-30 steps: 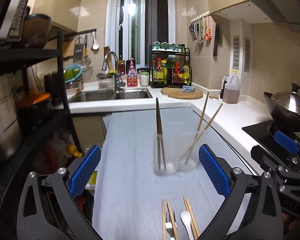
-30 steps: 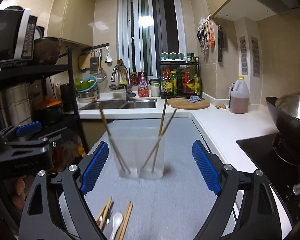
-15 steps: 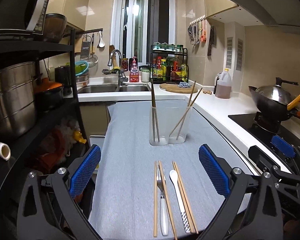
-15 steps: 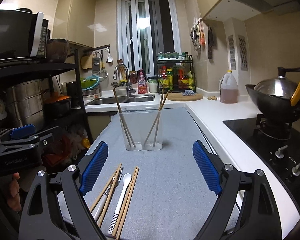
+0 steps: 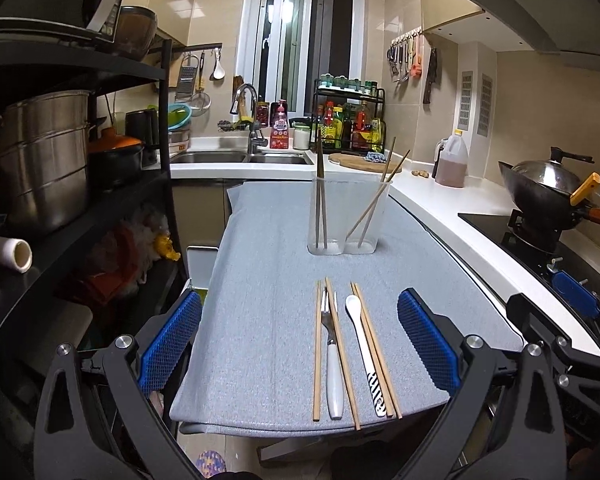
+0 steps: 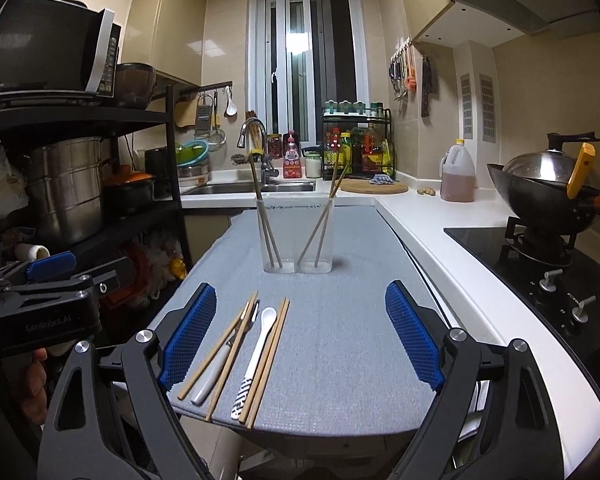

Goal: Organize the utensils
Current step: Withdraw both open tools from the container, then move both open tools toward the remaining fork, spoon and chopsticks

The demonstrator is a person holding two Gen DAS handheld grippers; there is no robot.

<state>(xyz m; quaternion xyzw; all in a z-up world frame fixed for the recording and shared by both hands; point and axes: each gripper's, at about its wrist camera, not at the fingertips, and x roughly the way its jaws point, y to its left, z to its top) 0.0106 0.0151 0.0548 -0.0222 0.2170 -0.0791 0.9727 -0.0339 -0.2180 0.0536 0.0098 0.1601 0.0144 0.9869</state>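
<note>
- My left gripper is spread wide with nothing between its blue pads, hovering at the near edge of the grey mat.
- My right gripper is equally wide, nothing pinched.
- On the near mat: a white-handled fork, a white spoon and loose wooden chopsticks, side by side.
- Farther along stands the clear two-compartment holder, a pair of chopsticks in each side.

Narrow beige-tiled kitchen: dark window above a sink, black shelving left, white counter right.
</note>
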